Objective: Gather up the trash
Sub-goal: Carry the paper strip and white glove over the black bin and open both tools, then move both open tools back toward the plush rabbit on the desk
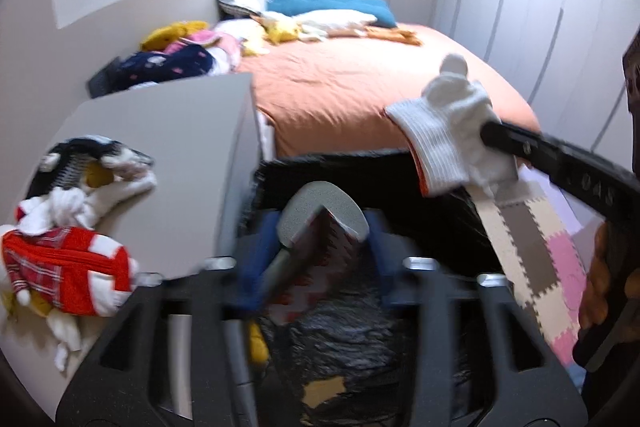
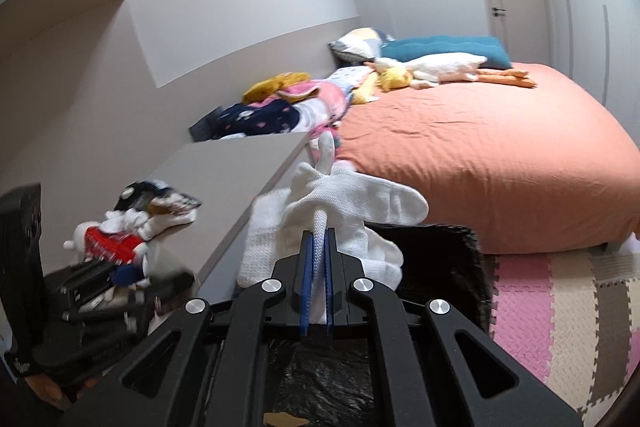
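My right gripper point(image 2: 317, 239) is shut on a white knitted glove point(image 2: 352, 195) and holds it above the rim of a bin lined with a black bag point(image 2: 440, 259). In the left wrist view the same glove point(image 1: 452, 123) hangs from the right gripper's black fingers point(image 1: 520, 143) over the bin point(image 1: 360, 327). My left gripper point(image 1: 316, 227) is shut on a crumpled silver and red foil wrapper point(image 1: 324, 223) just above the bag's opening.
A grey cabinet top point(image 1: 180, 155) on the left carries a pile of socks and small clothes point(image 1: 68, 239). A bed with an orange sheet point(image 1: 360, 83) lies behind the bin, with clothes, pillows and soft toys on it. Foam puzzle mats point(image 2: 560, 327) cover the floor.
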Demonstrator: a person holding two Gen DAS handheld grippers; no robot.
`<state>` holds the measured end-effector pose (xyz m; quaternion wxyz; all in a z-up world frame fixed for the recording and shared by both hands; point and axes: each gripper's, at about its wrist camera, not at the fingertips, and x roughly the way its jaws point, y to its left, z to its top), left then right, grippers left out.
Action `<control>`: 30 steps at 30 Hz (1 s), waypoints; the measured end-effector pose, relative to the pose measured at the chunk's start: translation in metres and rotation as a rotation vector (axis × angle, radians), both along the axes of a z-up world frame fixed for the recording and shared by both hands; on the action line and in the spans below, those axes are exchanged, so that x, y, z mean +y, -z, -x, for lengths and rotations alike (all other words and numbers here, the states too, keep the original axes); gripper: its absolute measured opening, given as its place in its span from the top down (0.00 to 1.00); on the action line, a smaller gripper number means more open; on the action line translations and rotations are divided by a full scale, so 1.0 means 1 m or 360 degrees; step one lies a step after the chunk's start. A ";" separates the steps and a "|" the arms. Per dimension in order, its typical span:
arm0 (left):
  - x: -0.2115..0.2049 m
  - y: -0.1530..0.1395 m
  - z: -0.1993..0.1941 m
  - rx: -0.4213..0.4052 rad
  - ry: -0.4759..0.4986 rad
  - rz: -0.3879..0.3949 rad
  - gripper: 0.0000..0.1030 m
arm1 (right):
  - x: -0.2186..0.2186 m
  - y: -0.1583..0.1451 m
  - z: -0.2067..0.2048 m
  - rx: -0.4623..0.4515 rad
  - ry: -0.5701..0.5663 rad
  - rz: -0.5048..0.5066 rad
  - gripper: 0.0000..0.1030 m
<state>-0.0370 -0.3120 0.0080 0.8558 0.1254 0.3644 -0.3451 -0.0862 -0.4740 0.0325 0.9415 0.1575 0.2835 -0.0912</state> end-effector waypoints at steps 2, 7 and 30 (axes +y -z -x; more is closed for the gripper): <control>-0.006 0.003 0.006 -0.0027 0.0042 0.0010 0.06 | -0.007 -0.001 0.004 -0.0018 0.0059 -0.0005 0.49; -0.021 0.017 0.012 -0.0006 0.0106 -0.0103 0.06 | -0.023 -0.001 0.012 -0.0058 0.0144 -0.0022 0.38; 0.022 0.026 -0.002 -0.0023 -0.0020 -0.0168 0.06 | 0.011 0.008 -0.014 -0.0006 0.0038 0.0017 0.32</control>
